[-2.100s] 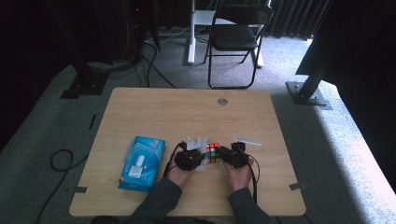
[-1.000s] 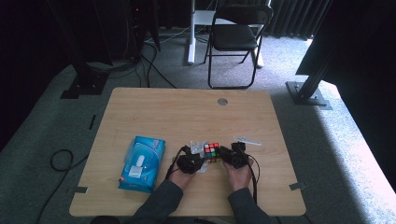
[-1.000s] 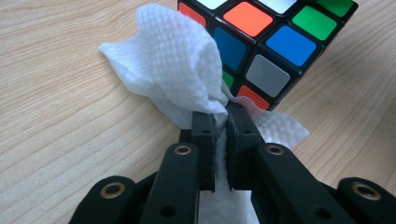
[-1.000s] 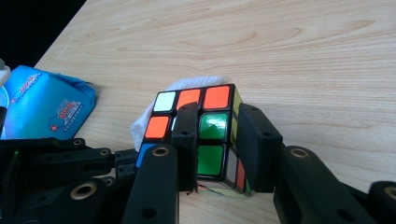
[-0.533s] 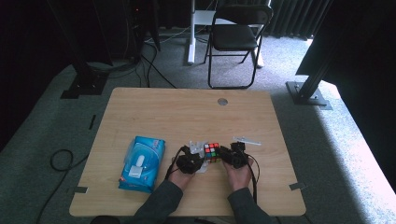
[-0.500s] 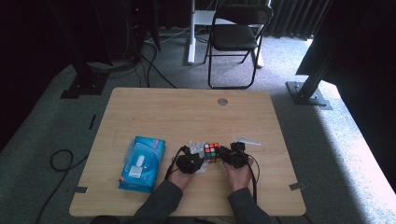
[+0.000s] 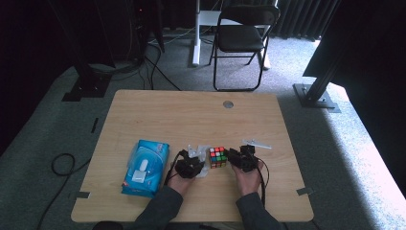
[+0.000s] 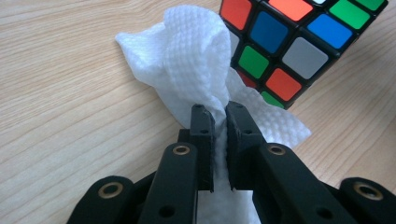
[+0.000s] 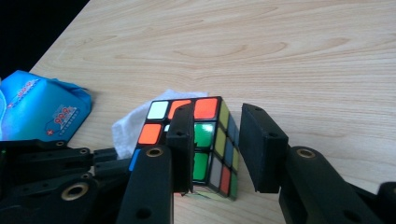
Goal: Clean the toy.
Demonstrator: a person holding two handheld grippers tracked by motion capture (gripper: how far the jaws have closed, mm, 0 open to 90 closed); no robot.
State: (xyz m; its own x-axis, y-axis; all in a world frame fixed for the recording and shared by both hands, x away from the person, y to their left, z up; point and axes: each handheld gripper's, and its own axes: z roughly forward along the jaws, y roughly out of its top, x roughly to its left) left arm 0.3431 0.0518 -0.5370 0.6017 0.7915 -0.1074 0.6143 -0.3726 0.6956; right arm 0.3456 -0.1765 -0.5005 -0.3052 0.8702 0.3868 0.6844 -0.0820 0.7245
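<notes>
Left gripper (image 8: 219, 116) is clamped on the wet wipe (image 8: 196, 60) (soft, bunches easily) beside the Rubik's cube (image 9: 196, 144) – right gripper's (image 9: 217, 149) jaws have just been opening, straddling it loosely. Cube's rigid, slick – grip flat faces.

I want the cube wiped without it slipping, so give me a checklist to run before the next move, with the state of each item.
1. Wipe clamped in the left gripper: ok, jaws pinch the bunched cloth.
2. Wipe touching the cube: ok, the cloth lies against its near face.
3. Right gripper holding the cube: not ok; its jaws have just been opening, with a gap at the right jaw, the cube between them.
4. Cube resting on the table: ok, it sits on the wood.
5. Wipe pack out of the way: ok, left of the left gripper.
6. Cube faces clean: cannot tell.
</notes>
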